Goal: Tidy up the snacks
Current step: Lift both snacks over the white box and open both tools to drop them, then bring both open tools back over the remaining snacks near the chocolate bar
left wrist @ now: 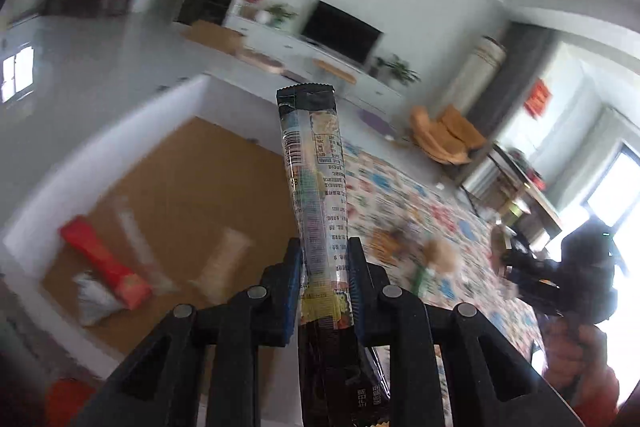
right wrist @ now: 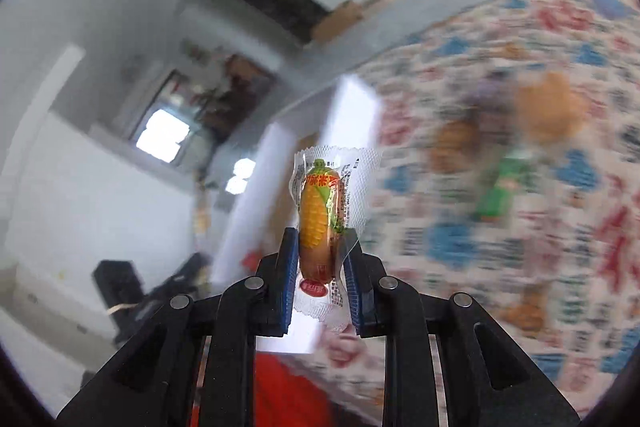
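My left gripper (left wrist: 325, 247) is shut on a long snack stick packet (left wrist: 314, 163) with printed text and a black end, held upright above the edge of a white box with a brown floor (left wrist: 192, 187). In that box lie a red packet (left wrist: 105, 263), a silvery packet (left wrist: 94, 301) and pale stick packets (left wrist: 224, 259). My right gripper (right wrist: 322, 239) is shut on a corn sausage in a clear wrapper (right wrist: 320, 215), held up in the air. The right gripper also shows in the left wrist view (left wrist: 516, 267).
A colourful patterned mat (left wrist: 400, 195) carries several blurred snacks (right wrist: 548, 107), among them a green one (right wrist: 500, 191). The white box's wall (right wrist: 352, 107) stands left of the mat. A TV cabinet (left wrist: 340, 67) and an orange chair (left wrist: 448, 135) stand farther off.
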Demonstrator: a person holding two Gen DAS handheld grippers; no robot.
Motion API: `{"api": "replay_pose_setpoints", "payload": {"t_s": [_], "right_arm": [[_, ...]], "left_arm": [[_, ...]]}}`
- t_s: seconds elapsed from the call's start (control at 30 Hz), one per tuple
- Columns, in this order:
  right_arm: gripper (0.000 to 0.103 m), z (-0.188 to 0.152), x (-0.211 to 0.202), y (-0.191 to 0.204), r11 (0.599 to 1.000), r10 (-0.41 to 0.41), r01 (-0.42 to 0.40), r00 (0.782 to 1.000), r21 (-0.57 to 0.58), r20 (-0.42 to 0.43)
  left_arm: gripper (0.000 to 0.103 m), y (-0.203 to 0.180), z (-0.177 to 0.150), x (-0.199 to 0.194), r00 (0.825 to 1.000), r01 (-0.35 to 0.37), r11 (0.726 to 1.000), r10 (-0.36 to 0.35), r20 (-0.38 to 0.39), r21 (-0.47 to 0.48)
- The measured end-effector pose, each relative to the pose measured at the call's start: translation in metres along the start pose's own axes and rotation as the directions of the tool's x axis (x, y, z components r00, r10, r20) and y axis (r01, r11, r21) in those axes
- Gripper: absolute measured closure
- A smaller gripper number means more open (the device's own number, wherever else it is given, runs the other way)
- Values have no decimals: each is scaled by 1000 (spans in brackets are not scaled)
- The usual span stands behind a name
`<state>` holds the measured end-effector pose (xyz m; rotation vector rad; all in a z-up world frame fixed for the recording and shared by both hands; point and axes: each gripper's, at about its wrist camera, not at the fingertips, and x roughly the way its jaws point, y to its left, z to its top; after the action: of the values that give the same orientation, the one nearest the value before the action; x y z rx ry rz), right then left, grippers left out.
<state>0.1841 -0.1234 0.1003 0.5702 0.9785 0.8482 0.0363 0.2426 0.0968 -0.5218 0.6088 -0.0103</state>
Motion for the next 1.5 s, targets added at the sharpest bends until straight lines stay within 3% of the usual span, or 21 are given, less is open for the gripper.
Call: {"api": "replay_pose_setpoints", "payload": {"t_s": [0.07,0.13,0.17,0.2,0.23,0.33,0.4,0.47,0.5,0.53,0.67,0.8,0.83,0.9,0.93,1.07,1.17,1.27,1.37,1.5], "right_arm": [[79,-1,42,40,997,64,-66,997,-43,-47],[72,-5,79,73,991,96,-102,993,-85,-76],[50,-10,91,81,990,96,-104,992,-99,-79],[36,-12,105,88,989,88,-97,993,-109,-85],[31,-16,114,91,990,72,-81,994,-111,-85],[31,-28,116,78,990,4,-15,997,-142,-74],[32,-38,101,55,968,-128,122,992,-217,-15],[32,-49,85,18,915,-298,299,953,-271,47],[32,-53,74,-3,878,-382,387,921,-282,73],[32,-58,61,-30,835,-466,473,879,-280,95],[32,-68,2,-122,699,-675,691,723,-186,150],[32,-70,-52,-181,591,-782,804,592,-73,194],[32,-70,-63,-192,572,-795,819,569,-51,209],[32,-72,-80,-202,554,-808,832,543,-16,229],[32,-73,-85,-207,552,-810,834,536,3,235],[32,-71,-95,-221,614,-778,786,587,70,224],[28,-69,-99,-225,645,-754,760,616,79,229],[24,-67,-95,-227,635,-762,770,610,63,219],[23,-71,-85,-218,605,-783,795,586,37,206],[21,-71,-77,-215,569,-808,822,557,10,192]], "left_arm": [[78,25,5,-1,998,-65,998,65,9,-22],[52,46,6,3,988,-152,988,151,-16,-25],[24,54,5,6,980,-196,980,195,-37,-32],[12,61,2,7,971,-236,971,234,-46,-46],[12,67,-3,4,966,-259,964,257,-34,-64],[10,68,-17,-2,970,-243,967,243,-8,-77],[10,61,-22,4,967,-255,965,255,0,-61],[10,42,-26,12,973,-230,973,230,-3,-31],[10,33,-25,16,979,-203,979,203,-4,-16],[10,22,-22,20,984,-177,984,177,-4,-2],[3,-37,-32,39,998,-53,995,56,-36,82],[1,-106,-58,73,990,67,980,-41,-133,190],[1,-122,-67,85,984,82,972,-44,-173,220],[1,-150,-85,108,971,114,953,-47,-236,279],[1,-159,-99,115,966,121,943,-41,-255,309],[1,-180,-148,163,944,81,898,71,-323,433],[1,-183,-162,196,936,15,874,158,-314,485],[1,-173,-157,218,935,-37,889,192,-299,456],[1,-159,-148,238,934,-70,906,207,-292,417],[1,-148,-146,257,930,-124,888,260,-261,443]]}}
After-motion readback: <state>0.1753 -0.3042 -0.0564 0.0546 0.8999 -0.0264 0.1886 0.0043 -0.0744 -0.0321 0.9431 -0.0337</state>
